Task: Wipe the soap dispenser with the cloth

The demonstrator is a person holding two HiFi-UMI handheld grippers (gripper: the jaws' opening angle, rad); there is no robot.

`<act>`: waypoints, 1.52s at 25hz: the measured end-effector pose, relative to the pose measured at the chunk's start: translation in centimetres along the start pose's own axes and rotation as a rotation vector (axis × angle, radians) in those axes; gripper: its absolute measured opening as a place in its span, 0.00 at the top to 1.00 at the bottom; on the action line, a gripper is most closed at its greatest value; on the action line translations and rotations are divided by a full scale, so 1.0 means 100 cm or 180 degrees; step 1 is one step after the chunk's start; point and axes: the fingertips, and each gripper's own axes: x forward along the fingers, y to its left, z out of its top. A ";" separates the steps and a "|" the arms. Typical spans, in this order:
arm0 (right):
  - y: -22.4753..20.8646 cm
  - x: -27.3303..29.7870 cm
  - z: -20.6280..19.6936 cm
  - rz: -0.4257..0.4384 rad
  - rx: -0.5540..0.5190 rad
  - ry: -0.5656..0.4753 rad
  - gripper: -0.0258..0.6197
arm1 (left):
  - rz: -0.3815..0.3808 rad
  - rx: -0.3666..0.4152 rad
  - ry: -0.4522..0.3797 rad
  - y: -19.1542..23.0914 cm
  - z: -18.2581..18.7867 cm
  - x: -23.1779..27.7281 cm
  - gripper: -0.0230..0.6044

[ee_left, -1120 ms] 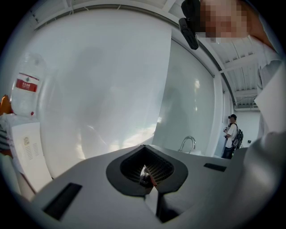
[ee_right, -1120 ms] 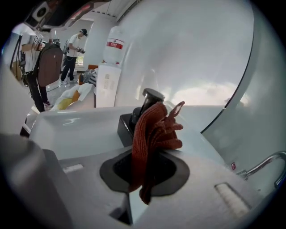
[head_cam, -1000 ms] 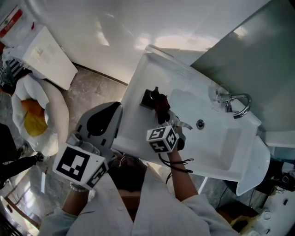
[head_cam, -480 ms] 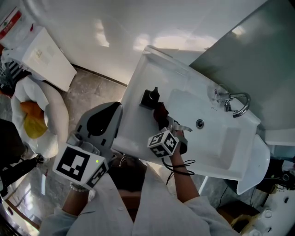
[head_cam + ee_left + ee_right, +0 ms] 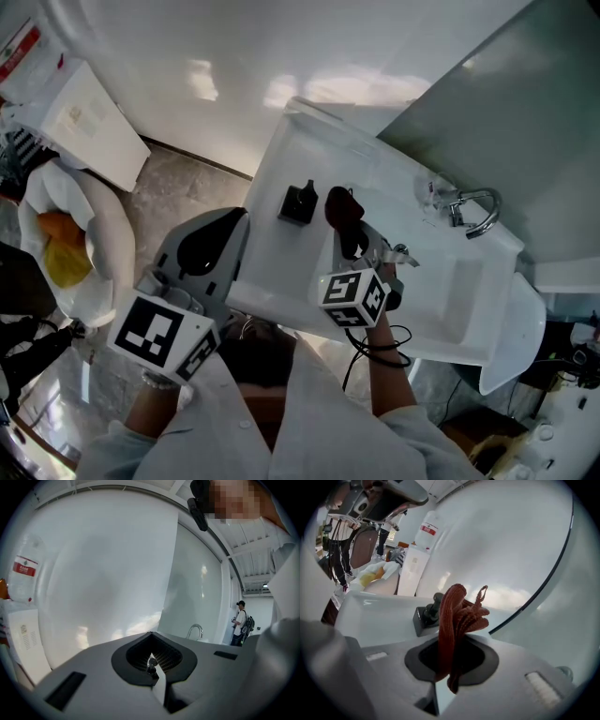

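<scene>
The right hand-held gripper (image 5: 451,670) clamps the bunched red cloth (image 5: 457,613), held just right of the black soap dispenser (image 5: 299,202) on the white sink's (image 5: 314,141) ledge, while the left hand-held gripper (image 5: 155,679), closed and empty, stays well apart.

The cloth (image 5: 457,620) is rust red with a ribbed weave. The soap dispenser (image 5: 299,202) is black, the sink (image 5: 309,150) white.
</scene>
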 end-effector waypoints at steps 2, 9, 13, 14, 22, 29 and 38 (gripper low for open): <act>-0.008 -0.002 0.017 -0.0063 -0.0084 -0.0129 0.87 | 0.0004 0.0002 -0.0003 0.000 0.001 0.000 0.96; 0.009 0.014 0.037 0.0098 -0.0412 -0.0240 0.87 | 0.0062 -0.0010 0.0008 0.002 -0.002 -0.003 0.96; 0.014 0.028 0.028 0.0159 -0.0484 -0.0159 0.87 | 0.0099 -0.0017 0.0016 0.006 -0.002 -0.003 0.96; 0.014 0.032 0.025 0.0167 -0.0500 -0.0137 0.87 | 0.0105 -0.0019 0.0020 0.006 -0.003 -0.003 0.96; 0.011 0.065 0.003 0.0320 -0.0872 0.0032 0.87 | 0.0136 -0.0039 0.0068 0.008 -0.008 0.000 0.96; 0.024 0.090 -0.012 0.0513 -0.1210 0.0143 0.87 | 0.0167 -0.0039 0.0075 0.010 -0.009 -0.002 0.96; 0.023 0.096 -0.050 0.0585 -0.1067 0.0536 0.87 | 0.0188 -0.0037 0.0063 0.015 -0.008 -0.007 0.96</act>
